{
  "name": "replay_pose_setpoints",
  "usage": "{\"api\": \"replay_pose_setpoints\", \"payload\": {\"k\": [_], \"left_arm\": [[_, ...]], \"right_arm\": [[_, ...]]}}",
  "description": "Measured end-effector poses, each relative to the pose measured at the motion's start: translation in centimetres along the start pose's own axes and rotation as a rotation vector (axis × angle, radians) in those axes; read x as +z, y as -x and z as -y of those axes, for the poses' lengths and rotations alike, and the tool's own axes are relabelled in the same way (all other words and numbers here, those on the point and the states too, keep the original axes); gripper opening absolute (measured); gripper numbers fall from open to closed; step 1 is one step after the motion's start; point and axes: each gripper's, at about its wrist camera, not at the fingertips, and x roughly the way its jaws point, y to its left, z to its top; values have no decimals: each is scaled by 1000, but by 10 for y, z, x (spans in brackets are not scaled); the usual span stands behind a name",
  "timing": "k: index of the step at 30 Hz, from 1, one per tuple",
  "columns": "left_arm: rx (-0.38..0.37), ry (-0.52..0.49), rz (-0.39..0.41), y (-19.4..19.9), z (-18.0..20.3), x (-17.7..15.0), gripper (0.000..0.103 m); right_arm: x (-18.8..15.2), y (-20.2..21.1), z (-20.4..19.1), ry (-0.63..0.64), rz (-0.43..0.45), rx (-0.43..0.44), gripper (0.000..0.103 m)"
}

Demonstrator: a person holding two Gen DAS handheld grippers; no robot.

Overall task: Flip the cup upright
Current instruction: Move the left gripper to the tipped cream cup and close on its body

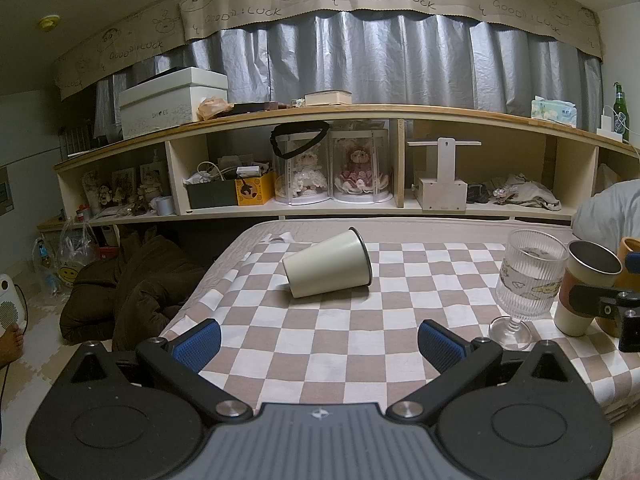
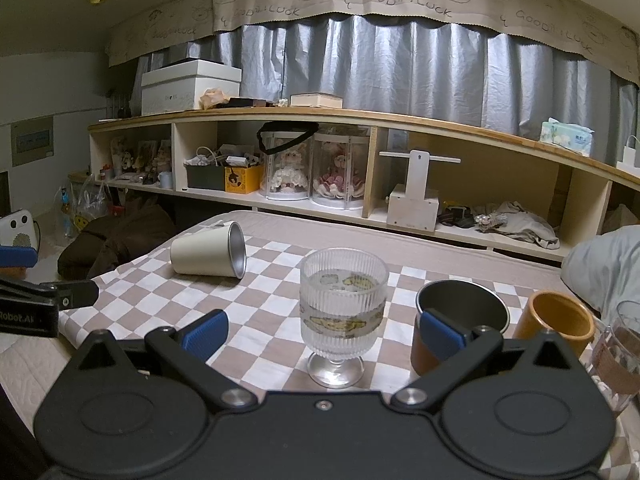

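A cream cup [image 1: 326, 265] with a metal inside lies on its side on the checkered cloth [image 1: 340, 320], mouth to the right. It also shows in the right wrist view [image 2: 206, 255], far left. My left gripper [image 1: 318, 342] is open and empty, a short way in front of the cup. My right gripper [image 2: 324, 334] is open and empty, its fingers either side of a ribbed stemmed glass [image 2: 343, 312] without touching it. The right gripper's side shows at the right edge of the left wrist view [image 1: 608, 308].
A ribbed glass [image 1: 526, 284], a dark-rimmed cup with a brown sleeve [image 2: 460, 320], an orange cup [image 2: 558, 322] and another glass [image 2: 620, 356] stand upright at the right. A long shelf [image 1: 320, 208] full of things runs behind the table. A brown coat [image 1: 132, 284] lies on the floor at left.
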Motion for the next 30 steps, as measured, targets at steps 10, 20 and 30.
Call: {"api": "replay_pose_setpoints", "payload": {"k": [10, 20, 30], "left_arm": [[-13, -2, 3, -2, -1, 6, 103], [-129, -100, 70, -14, -4, 42, 103], [-364, -344, -43, -103, -15, 73, 103]], "right_arm": [[3, 6, 1, 1, 9, -5, 103], [2, 14, 7, -34, 20, -17, 103], [-4, 14, 16, -78, -4, -28, 103]]}}
